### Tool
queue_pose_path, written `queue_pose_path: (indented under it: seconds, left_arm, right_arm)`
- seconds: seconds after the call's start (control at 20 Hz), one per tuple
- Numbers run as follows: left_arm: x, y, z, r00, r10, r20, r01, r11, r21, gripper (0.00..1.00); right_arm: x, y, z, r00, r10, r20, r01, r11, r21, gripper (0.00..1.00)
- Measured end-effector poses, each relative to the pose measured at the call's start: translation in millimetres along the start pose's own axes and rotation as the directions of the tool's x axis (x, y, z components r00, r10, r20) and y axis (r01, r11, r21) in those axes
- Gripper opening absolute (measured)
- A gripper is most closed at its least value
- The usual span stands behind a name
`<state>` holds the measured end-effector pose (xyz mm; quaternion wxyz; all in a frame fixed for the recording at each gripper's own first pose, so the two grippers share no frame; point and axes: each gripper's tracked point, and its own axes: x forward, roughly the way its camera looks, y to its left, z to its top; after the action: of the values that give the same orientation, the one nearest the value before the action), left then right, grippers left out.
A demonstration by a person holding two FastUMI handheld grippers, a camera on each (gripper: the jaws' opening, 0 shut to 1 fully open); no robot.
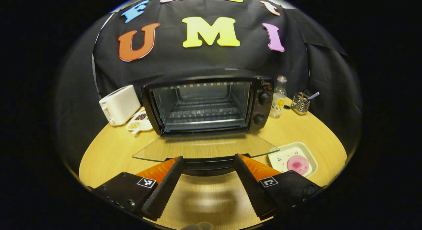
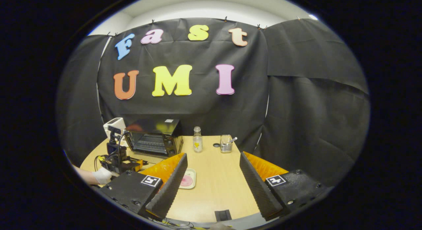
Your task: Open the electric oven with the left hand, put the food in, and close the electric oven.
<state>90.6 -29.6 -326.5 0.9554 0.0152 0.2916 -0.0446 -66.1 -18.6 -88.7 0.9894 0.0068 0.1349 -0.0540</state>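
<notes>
Oven (image 1: 204, 104) fills the middle of the left gripper view, black, its cavity lit enough to show the wire rack inside. Its glass door (image 1: 204, 149) lies folded down flat toward the camera, and the dark door handle (image 1: 207, 164) sits at the door's near edge, right between the tips of the left gripper (image 1: 208, 164). That gripper's fingers are spread wide, one on each side of the handle; whether either tip touches it I cannot tell. At the lower right of this view a pale tray (image 1: 308, 155) rests on the wooden table (image 1: 108, 150), holding the round pink food (image 1: 298, 164), just beyond the right-hand finger. A white toaster (image 1: 118, 104) and a small dish of grains (image 1: 140, 121) stand left of the oven; a clear bottle (image 1: 279, 98) and a wire holder (image 1: 300, 103) stand to its right.

From the right gripper view, the right gripper (image 2: 212, 164) hangs above the table with its fingers wide apart and nothing between them. The pink food (image 2: 186, 180) on its tray (image 2: 193, 173) shows low in the frame, just beside the inner edge of the left-hand finger and partly hidden by it. Farther back at centre left stands the oven (image 2: 155, 137). In front of it, at lower left, is the other gripper (image 2: 120, 160), held by a gloved hand (image 2: 102, 175). The bottle (image 2: 197, 140) and wire holder (image 2: 226, 143) stand at mid-frame against the wall.
</notes>
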Motion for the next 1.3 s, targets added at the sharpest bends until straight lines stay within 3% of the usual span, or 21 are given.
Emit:
queue_pose_path:
  seconds: [0.25, 0.45, 0.7, 0.9, 1.05, 1.3]
  left_arm:
    - [13.2, -3.9, -40.8, 0.995, -0.006, -0.098, 0.006, 1.000, 0.000, 0.98]
    - [15.6, -5.0, -44.8, 0.994, -0.005, -0.113, 0.005, 1.000, 0.003, 0.97]
    - [12.5, -4.5, -38.1, 0.996, -0.003, -0.088, 0.003, 1.000, -0.001, 0.97]
    - [-7.8, 3.4, -27.8, 0.999, 0.029, -0.040, -0.030, 1.000, -0.009, 0.97]
    - [-44.5, 9.1, -8.5, 0.998, 0.055, 0.025, -0.055, 0.998, -0.017, 0.97]
    - [-127.4, 13.9, 36.7, 0.984, 0.101, 0.148, -0.102, 0.995, -0.001, 0.97]
  right_arm:
    - [2.3, -6.1, -16.7, 0.999, -0.018, -0.035, 0.018, 1.000, 0.007, 1.00]
    - [8.3, -10.8, -33.4, 0.997, -0.023, -0.071, 0.024, 1.000, 0.008, 1.00]
    - [23.4, -12.4, -45.2, 0.995, 0.000, -0.099, 0.001, 1.000, 0.018, 0.96]
    - [54.8, -15.9, -67.7, 0.986, 0.051, -0.156, -0.042, 0.997, 0.060, 1.00]
    - [89.3, -13.5, -99.9, 0.962, 0.120, -0.247, -0.097, 0.990, 0.103, 1.00]
    - [145.8, -0.4, -162.9, 0.893, 0.220, -0.393, -0.185, 0.975, 0.126, 0.99]
